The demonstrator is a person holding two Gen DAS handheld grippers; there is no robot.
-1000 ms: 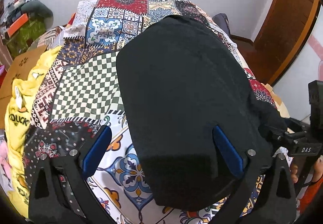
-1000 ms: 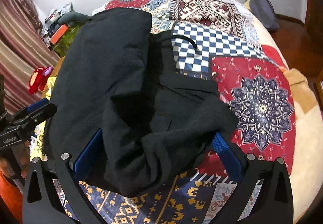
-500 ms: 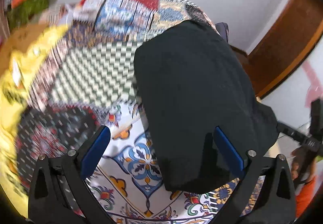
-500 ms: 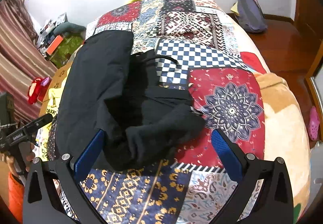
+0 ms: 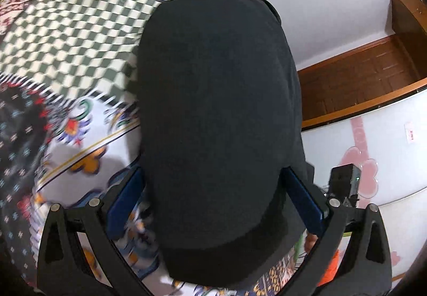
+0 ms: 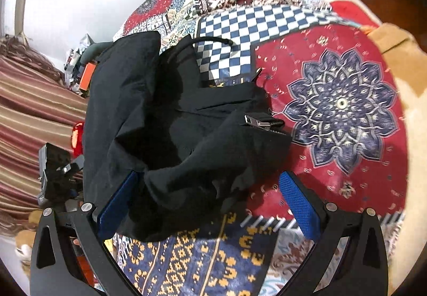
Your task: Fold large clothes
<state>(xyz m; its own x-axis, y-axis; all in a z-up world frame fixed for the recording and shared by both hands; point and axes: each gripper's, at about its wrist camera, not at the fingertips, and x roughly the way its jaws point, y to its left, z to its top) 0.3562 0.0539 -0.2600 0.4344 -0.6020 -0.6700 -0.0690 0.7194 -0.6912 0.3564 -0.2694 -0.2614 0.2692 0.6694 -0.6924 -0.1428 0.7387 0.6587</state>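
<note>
- Black trousers (image 6: 165,119) lie on the bedspread (image 6: 341,109); smooth left, bunched right.
- My left gripper (image 5: 213,200) and right gripper (image 6: 205,200) hover, spread wide, holding nothing.
- Soft, floppy cloth; I'd pinch the near hem.

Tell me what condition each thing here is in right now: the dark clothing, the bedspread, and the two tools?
Black garment: partly folded, one side smooth, the other bunched and crumpled, lying on the bed.
Metal clasp: exposed on top of the crumpled part.
Patchwork bedspread: spread flat under the garment.
Left tool: open, fingers either side of the garment.
Right tool: open, over the bunched cloth.
</note>
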